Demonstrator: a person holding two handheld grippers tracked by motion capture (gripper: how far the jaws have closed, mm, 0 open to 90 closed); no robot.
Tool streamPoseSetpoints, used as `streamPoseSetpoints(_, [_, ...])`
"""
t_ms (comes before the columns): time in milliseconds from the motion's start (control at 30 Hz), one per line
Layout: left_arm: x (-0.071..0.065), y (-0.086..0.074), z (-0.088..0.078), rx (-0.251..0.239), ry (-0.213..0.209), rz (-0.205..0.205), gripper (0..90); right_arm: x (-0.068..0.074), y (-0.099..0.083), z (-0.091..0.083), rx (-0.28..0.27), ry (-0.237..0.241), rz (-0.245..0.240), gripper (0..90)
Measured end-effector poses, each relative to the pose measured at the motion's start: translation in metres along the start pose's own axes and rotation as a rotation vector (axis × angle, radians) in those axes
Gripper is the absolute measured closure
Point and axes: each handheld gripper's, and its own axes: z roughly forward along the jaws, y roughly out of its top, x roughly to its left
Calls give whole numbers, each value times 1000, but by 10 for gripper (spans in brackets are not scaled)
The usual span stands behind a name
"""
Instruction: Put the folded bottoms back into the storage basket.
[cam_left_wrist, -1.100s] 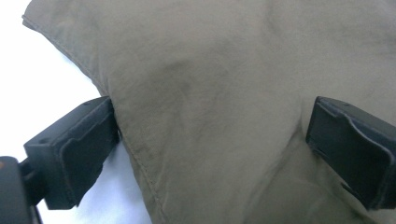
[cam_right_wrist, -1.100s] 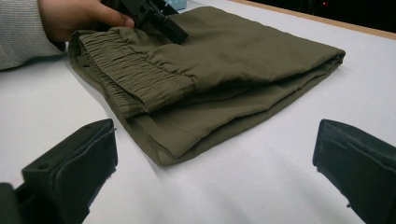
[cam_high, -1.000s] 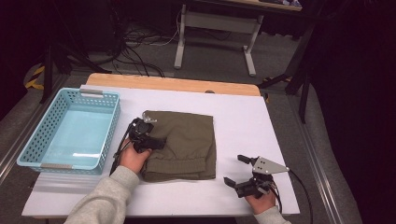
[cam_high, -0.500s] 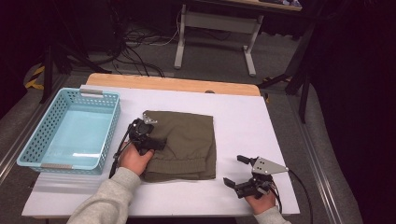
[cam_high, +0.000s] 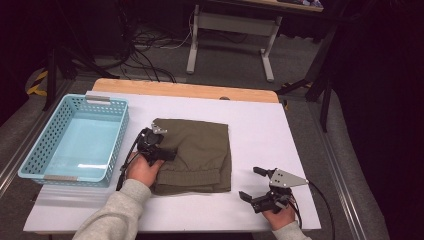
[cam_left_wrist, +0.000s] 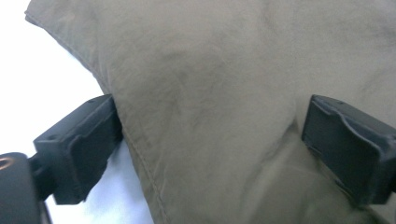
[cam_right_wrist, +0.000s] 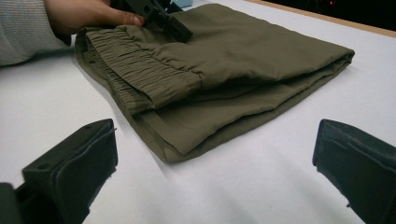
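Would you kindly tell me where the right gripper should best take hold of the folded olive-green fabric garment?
Probably the near right corner of the folded olive-green fabric garment, coming in low from the right. The stacked layers there lie slightly raised off the white table, and the open right gripper already faces them.

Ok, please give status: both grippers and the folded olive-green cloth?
Left gripper open astride folded olive-green cloth edge, just been closing. Right gripper open, apart. Nothing in the way.

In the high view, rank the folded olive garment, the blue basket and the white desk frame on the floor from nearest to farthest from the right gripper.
From the right gripper, in the high view:
1. Folded olive garment, just to its left on the table.
2. Blue basket, at the table's far left side.
3. White desk frame, on the floor beyond the table's far edge.
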Motion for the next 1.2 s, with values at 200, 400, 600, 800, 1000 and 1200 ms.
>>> streamPoseSetpoints(200, [-4, 3, -4, 30, 9, -13, 181, 1, 0, 0, 4, -3, -3, 5])
streamPoseSetpoints(400, [-7, 7, -7, 53, 16, -32, 305, 1, 0, 1, 10, -1, -9, 5])
streamPoseSetpoints(600, [-15, 11, -9, 68, -3, -52, 535, 1, 0, 2, 18, -7, -13, 5])
streamPoseSetpoints(800, [-18, 12, -8, 70, -44, -91, 770, 1, 0, 2, 17, -6, -10, 5])
streamPoseSetpoints(1000, [-19, 13, -8, 72, -48, -105, 806, 1, 0, 1, 15, -5, -11, 5])
streamPoseSetpoints(1200, [-14, 13, -8, 69, -76, -141, 813, 1, 0, 1, 15, -5, -11, 5])
